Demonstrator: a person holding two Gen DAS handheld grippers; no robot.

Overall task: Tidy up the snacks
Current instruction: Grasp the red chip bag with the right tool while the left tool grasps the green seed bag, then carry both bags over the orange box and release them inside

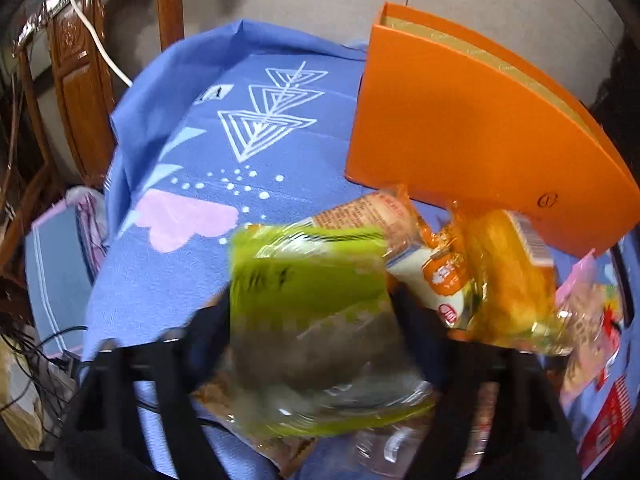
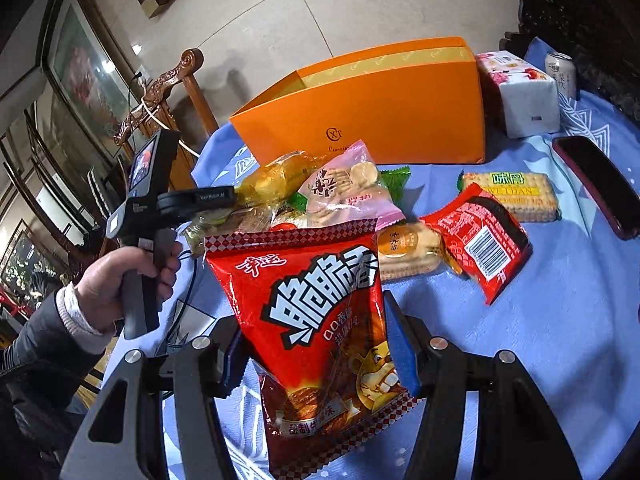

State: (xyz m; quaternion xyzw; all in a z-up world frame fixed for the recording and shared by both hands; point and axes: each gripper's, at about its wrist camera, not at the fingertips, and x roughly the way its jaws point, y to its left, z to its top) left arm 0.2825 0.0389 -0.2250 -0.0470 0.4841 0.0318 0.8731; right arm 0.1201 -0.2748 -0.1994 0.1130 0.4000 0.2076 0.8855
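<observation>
Pale glossy floor tiles point(image 2: 328, 12), ceiling light reflected. Carved reddish wooden chair point(image 2: 168, 88) beside blue patterned tablecloth point(image 1: 224, 152). Framed pictures point(image 2: 86, 80) along left wall. Dark carved furniture point(image 2: 580, 0) at right.

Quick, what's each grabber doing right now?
Left gripper: shut on the blurry lime-green plastic snack packet.
Right gripper: shut on the big red crinkly snack bag.

Green snack pkt point(image 1: 308, 280) in hand-held gripper point(image 1: 312, 320)
</observation>
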